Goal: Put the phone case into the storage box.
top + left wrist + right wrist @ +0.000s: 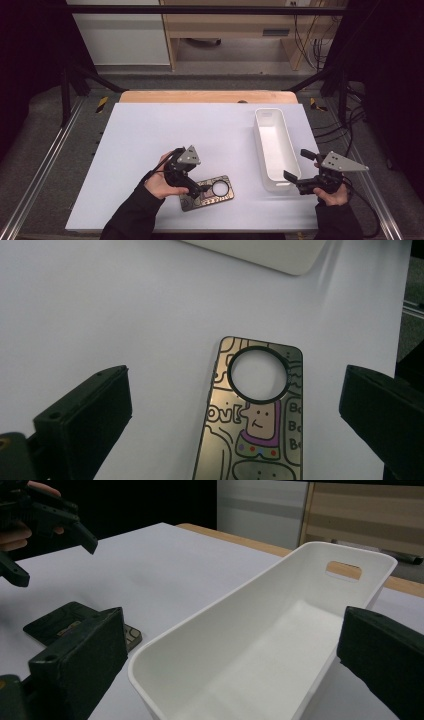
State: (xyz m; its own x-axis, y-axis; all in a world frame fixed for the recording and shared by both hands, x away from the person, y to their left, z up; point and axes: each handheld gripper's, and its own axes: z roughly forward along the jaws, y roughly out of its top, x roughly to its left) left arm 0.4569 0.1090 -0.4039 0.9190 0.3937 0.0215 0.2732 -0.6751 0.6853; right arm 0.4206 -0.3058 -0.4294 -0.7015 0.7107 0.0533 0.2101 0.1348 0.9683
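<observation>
White tabletop (150, 130) is carrying a flat phone case (212, 192) near its front edge in the high view, with a long white bin (276, 149) lying well apart to its right; the left gripper (197, 190) is hovering at the case's left end with its jaws spread, and the right gripper (295, 167) is waiting just beside the bin's near end, jaws also spread and holding nothing; the worry here is that the case is lying thin and flush, so jaws coming down flat are likely to skid over it and push it toward the front edge.

Left gripper view: the phone case (252, 420) is lying between the two wide-apart jaws, nearer the right one, its round camera hole (258, 373) facing up and the printed side glossy; closing off-centre is risking one jaw catching first and spinning the case out; the bin corner (280, 255) is sitting far off at the top.

Right gripper view: the bin (280, 645) is standing empty between the open jaws, its handle slot (343, 570) at the far wall; the case (65, 622) is probably the dark slab at the left, though the jaw is hiding much of it; the left gripper (35, 535) is hanging above it; a careless right hand is risking nudging the light bin askew, so a dropped case could strike the rim.
</observation>
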